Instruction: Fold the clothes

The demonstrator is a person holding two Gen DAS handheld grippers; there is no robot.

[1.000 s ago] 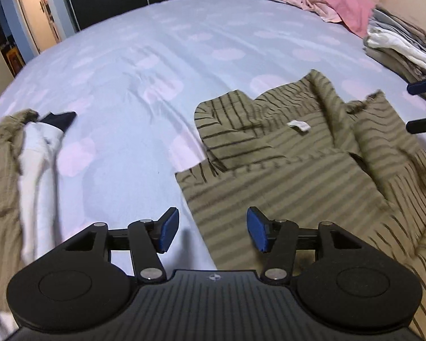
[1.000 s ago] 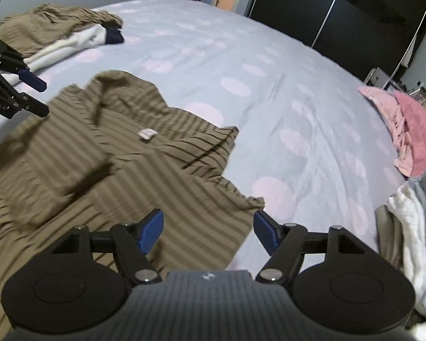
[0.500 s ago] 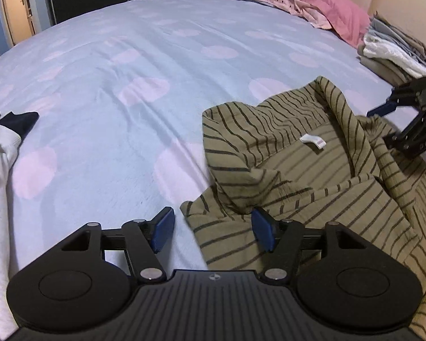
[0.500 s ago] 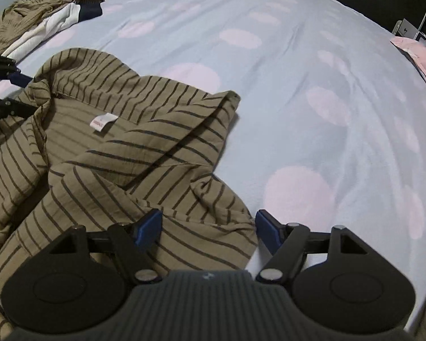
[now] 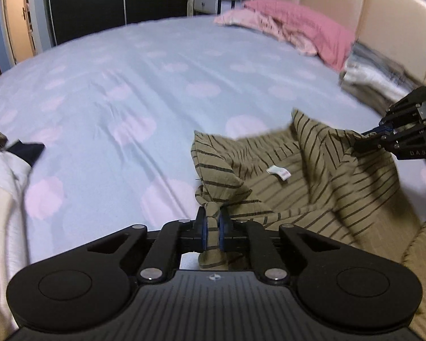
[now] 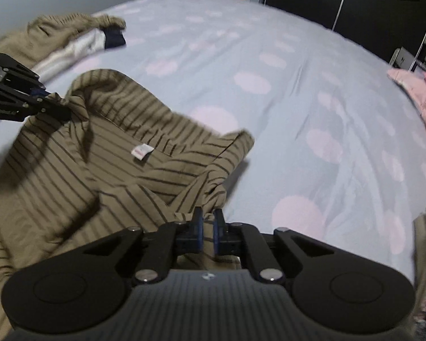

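now striped shirt [image 5: 340, 187] bunches between both grippers' clamped fingers [image 5: 203, 228].

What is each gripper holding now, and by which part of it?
Both hold the striped shirt. The left gripper pinches a bunched edge at one shoulder corner; the right gripper pinches the edge at the other.

The shirt [image 5: 340, 187] is olive-tan with thin dark stripes and bears a small white label [image 5: 278, 171] with what looks like reddish print. The bedsheet [image 5: 156, 99] is pale blue-lilac, dotted with large soft pink spots. The pillows [image 5: 298, 31] are pink, one deeper rose, one paler. Both grippers are black, with blue pads [image 6: 199, 233]. The headboard [image 5: 383, 20] is cream.
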